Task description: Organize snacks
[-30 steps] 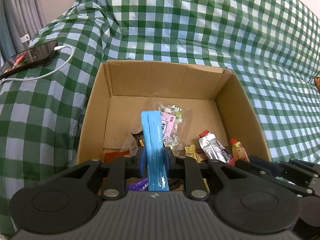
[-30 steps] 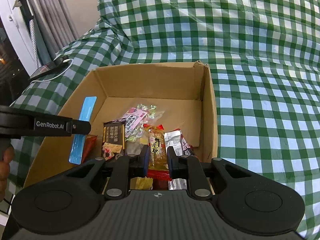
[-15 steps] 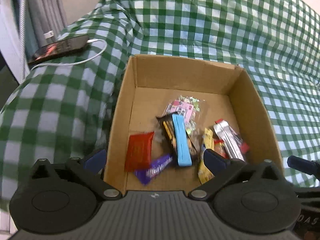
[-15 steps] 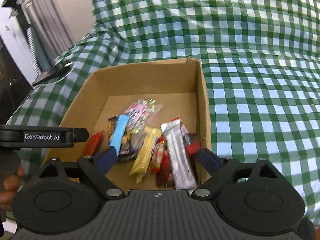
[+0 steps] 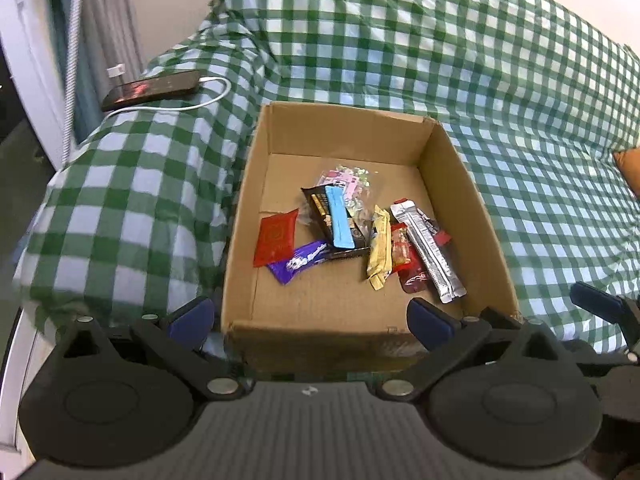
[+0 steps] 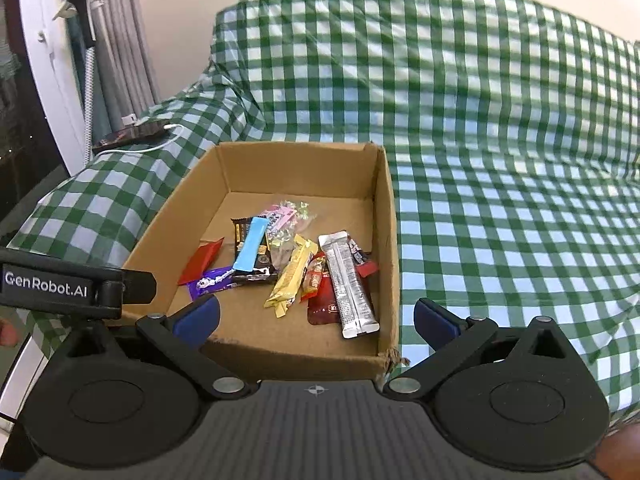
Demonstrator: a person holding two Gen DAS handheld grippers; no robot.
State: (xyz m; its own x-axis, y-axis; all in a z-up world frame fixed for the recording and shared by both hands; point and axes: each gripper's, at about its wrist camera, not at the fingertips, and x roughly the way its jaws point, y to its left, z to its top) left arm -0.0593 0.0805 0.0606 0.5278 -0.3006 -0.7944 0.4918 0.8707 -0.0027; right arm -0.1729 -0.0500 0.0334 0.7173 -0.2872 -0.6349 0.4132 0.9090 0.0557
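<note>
Resting on a green-checked cover [image 5: 400, 60], the box [image 5: 448, 168] holds all the snacks on its floor. The left gripper [image 5: 310, 320] stands fully open above the box's near wall; its jaws have just been opening, and nothing is between them. The right gripper [image 6: 316, 318] is also fully open after just opening, and it holds nothing; its left finger hangs over the box's near left corner and its right finger lies outside the right wall.

Inside the box, the blue bar [image 5: 339, 218] lies on top of a black packet [image 5: 320, 204]. A red packet [image 5: 277, 236] lies at the left, with a purple bar [image 5: 300, 265] just below it. A yellow bar [image 5: 380, 248] lies beside a silver bar [image 5: 430, 252] toward the right wall, with small red wrappers [image 5: 406, 268] between and under them. A clear candy bag [image 5: 352, 178] lies behind the black packet.

A phone [image 5: 154, 89] with a white cable [image 5: 208, 100] lies on the cover, left of the box and well apart from it.
</note>
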